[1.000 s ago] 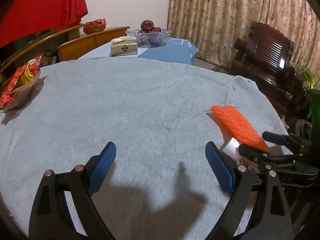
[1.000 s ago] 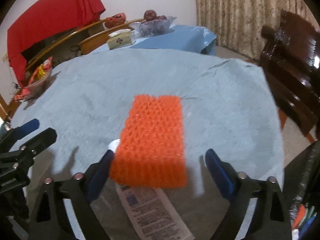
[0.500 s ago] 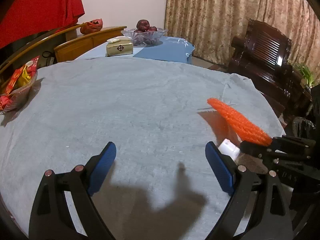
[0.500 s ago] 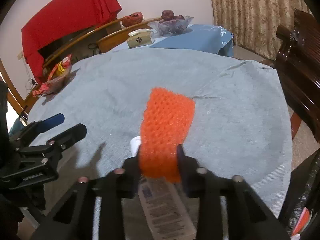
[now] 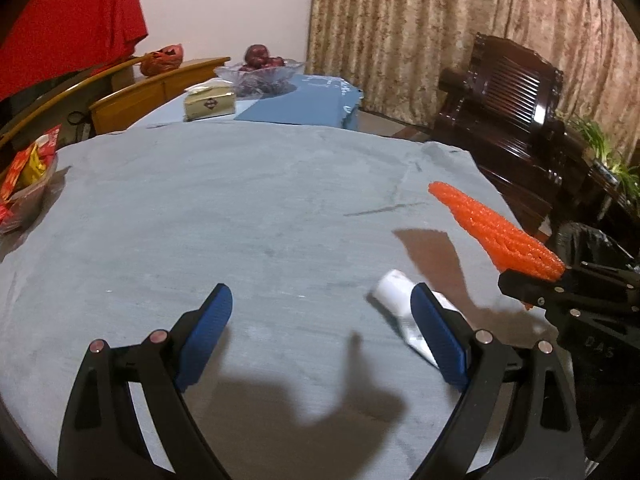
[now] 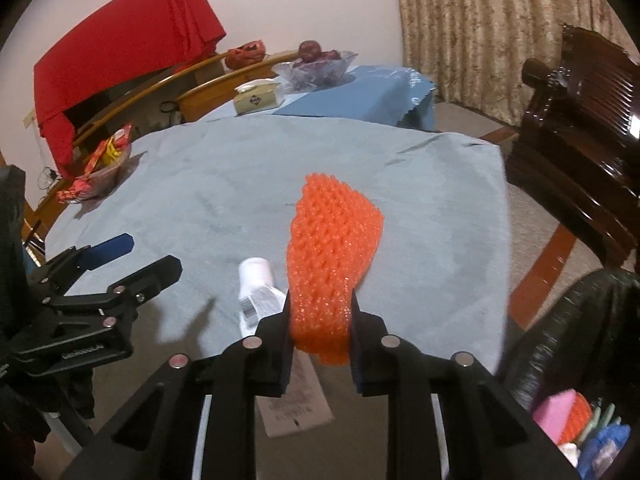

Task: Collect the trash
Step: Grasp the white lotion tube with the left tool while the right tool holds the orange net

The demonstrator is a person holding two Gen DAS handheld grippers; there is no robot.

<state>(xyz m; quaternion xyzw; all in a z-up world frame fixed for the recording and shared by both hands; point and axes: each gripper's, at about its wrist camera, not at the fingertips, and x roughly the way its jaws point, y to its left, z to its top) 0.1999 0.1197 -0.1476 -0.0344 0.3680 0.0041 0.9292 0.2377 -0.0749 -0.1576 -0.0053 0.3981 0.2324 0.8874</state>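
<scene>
An orange foam net (image 6: 334, 252) is pinched at its near end by my right gripper (image 6: 320, 306). The jaws are closing the last bit and the pads press on the net, which hangs above the grey-blue tablecloth (image 6: 224, 184). In the left wrist view the net (image 5: 496, 232) sticks up from the right gripper (image 5: 520, 280) at the right edge. A white tube (image 6: 256, 280) lies on the cloth below the net. My left gripper (image 5: 320, 300) is open and holds nothing, with the tube (image 5: 394, 292) just beyond its right finger.
A black trash bag (image 6: 580, 320) holding coloured scraps gapes at the table's right edge. A dark wooden chair (image 6: 580, 128) stands behind it. A snack bowl (image 5: 24, 196) sits far left; a tissue box (image 5: 210, 106) and fruit bowl (image 5: 260, 72) rest on the far blue table.
The right gripper shut on the foam net and lifted it off the cloth, uncovering the white tube. The left gripper, still open, shifted toward the tube.
</scene>
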